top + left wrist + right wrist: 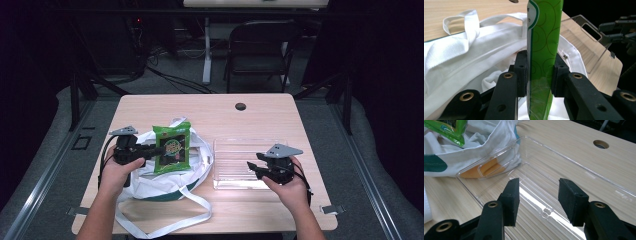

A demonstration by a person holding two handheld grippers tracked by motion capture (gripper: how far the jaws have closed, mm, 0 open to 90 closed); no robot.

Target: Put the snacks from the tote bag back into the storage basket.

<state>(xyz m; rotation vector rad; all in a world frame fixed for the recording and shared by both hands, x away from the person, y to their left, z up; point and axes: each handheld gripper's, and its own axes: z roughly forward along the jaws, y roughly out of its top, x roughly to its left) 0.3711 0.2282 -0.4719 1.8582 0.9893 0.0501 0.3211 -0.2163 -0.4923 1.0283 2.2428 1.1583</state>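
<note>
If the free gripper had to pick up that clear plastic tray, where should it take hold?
Probably on the thin near wall of the clear tray, coming from above with one pad inside and one outside. The tray is too wide to span, but its upright rim is thin and the right gripper is open beside it. The cut-out handle at the end is another option.
</note>
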